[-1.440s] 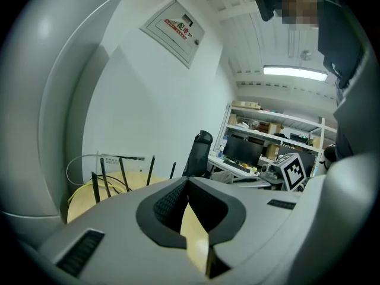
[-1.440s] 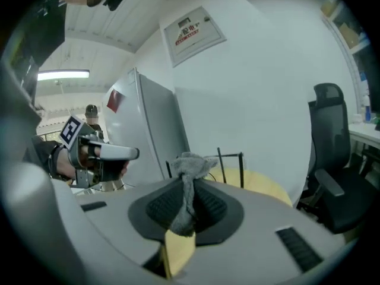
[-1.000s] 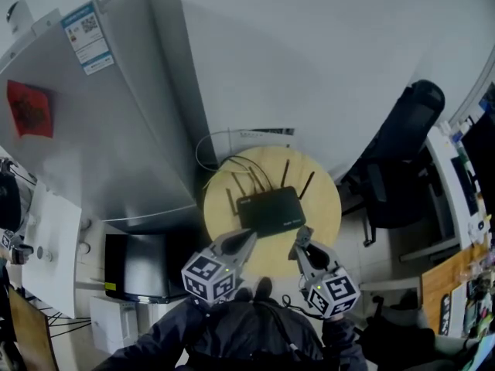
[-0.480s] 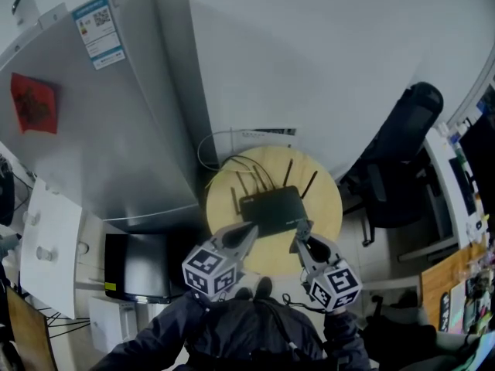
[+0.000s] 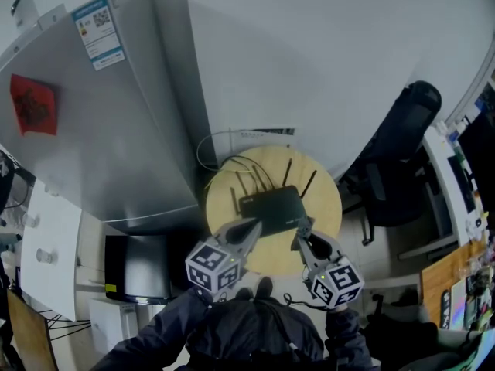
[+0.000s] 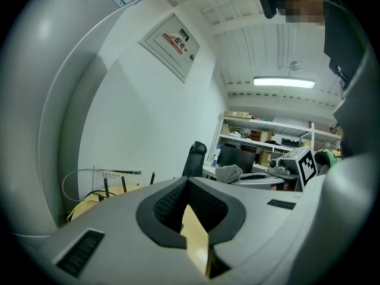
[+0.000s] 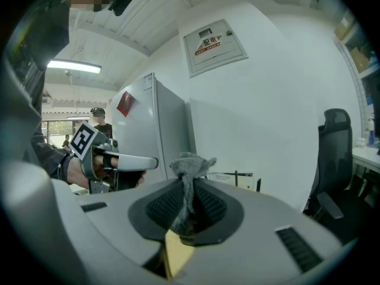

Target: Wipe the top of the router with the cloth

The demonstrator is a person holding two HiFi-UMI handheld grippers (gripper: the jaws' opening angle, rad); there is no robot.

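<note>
A black router (image 5: 271, 209) with several antennas lies flat on a round wooden table (image 5: 326, 207). My right gripper (image 5: 303, 227) hovers at the router's near right corner, shut on a grey cloth (image 7: 191, 165) that sticks up out of its jaws. My left gripper (image 5: 249, 229) hangs at the router's near left corner, jaws shut with nothing between them. In the left gripper view, router antennas (image 6: 107, 186) rise past the jaws and the cloth (image 6: 229, 173) shows to the right. The router's top is hidden in both gripper views.
A tall grey fridge (image 5: 116, 114) stands left of the table and a white wall runs behind it. Looped cables (image 5: 224, 149) trail off the table's far side. There is a black office chair (image 5: 402, 153) at the right, beside a cluttered desk (image 5: 456, 184).
Both grippers have crept a little forward toward the router's near edge. The cloth stays clamped in the right gripper.
</note>
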